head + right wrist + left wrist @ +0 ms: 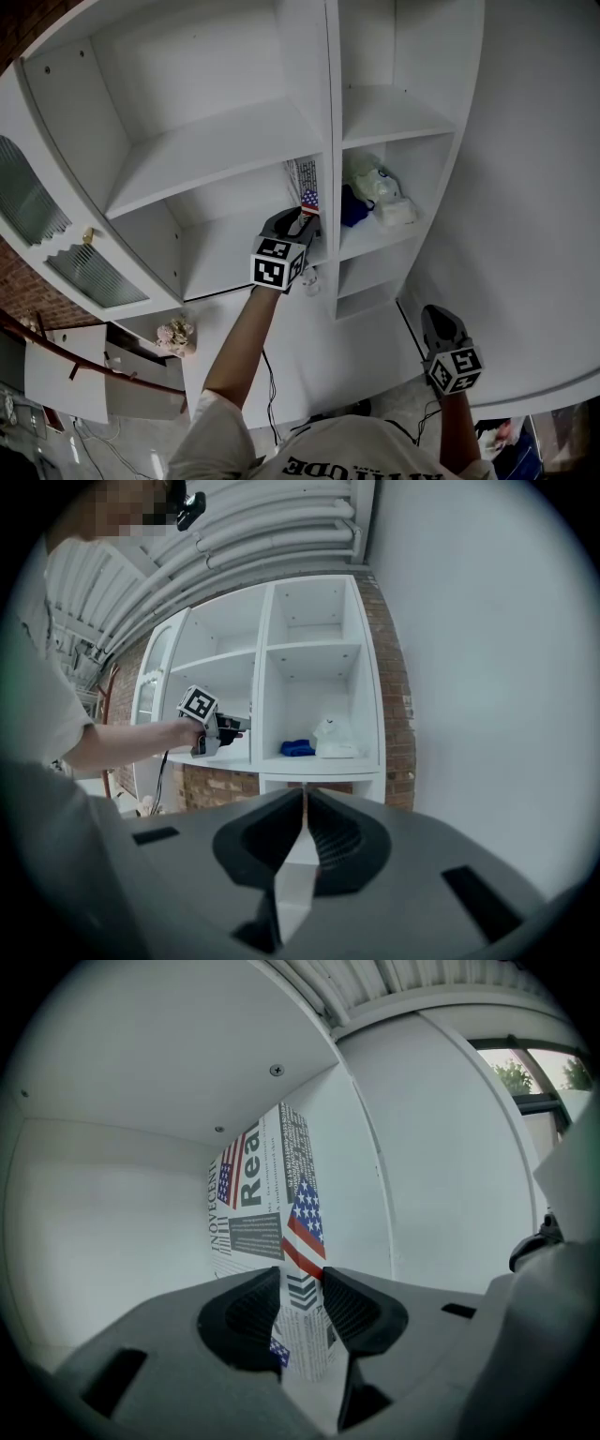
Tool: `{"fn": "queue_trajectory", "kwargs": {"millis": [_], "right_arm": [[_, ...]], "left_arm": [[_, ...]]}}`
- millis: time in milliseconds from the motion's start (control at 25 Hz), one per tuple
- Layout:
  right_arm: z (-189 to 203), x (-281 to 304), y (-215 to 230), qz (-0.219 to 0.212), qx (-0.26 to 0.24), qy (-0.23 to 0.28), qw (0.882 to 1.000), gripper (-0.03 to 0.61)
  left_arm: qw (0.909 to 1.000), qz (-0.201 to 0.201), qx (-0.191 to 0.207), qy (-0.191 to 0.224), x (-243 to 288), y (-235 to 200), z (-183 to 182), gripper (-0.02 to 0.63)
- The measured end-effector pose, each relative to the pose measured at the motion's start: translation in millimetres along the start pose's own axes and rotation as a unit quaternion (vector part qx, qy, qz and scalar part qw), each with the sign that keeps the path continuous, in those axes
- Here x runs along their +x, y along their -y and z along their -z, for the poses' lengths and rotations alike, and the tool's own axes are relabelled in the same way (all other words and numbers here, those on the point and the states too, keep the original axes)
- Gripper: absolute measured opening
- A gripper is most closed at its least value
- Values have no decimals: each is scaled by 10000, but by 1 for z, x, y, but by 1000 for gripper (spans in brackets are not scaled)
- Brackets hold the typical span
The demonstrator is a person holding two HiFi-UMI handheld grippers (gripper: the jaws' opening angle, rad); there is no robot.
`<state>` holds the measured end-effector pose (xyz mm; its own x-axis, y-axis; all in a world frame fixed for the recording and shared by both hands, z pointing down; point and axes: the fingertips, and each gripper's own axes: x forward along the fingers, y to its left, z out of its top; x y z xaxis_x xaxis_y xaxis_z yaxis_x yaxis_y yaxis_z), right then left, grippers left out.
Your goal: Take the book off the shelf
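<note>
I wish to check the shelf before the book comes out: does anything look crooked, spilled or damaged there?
Nothing stands out. The book stands on end beside the divider, gripped between the fingers of the left gripper. In the next compartment a blue cloth and a white bundle lie tidily.
</note>
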<state>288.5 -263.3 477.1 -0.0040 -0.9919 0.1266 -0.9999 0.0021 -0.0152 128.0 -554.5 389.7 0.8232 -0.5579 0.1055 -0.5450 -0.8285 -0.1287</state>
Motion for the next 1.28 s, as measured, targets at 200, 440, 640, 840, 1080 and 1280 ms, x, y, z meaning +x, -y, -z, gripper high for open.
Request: {"fn": "queue_trajectory", "kwargs": {"millis": [200,440,640,840,1080,1280], "right_arm": [[2,-1,-4,-27,-2,-18,10000,35],[3,-1,-11,-74,14,-10,10000,35],[3,-2,-13,-68,28,0,10000,35],[5,-3,-16,-46,56,-1,10000,35],[5,-4,-17,-22,61,0,10000,35],[4,-3,-21,-32,52,19,10000,35]], "left_arm": [[9999,77,-76,6,-7,10,-1,156],[9997,187,-172,29,-18,22,-2,155],[9993,251,-269,6,-22,27,-3,152],[9991,286,-318,-16,-25,31,-4,152],[9988,346,-343,-3,-31,37,-7,152],[9987,399,-325,20,-36,44,-8,150]]}}
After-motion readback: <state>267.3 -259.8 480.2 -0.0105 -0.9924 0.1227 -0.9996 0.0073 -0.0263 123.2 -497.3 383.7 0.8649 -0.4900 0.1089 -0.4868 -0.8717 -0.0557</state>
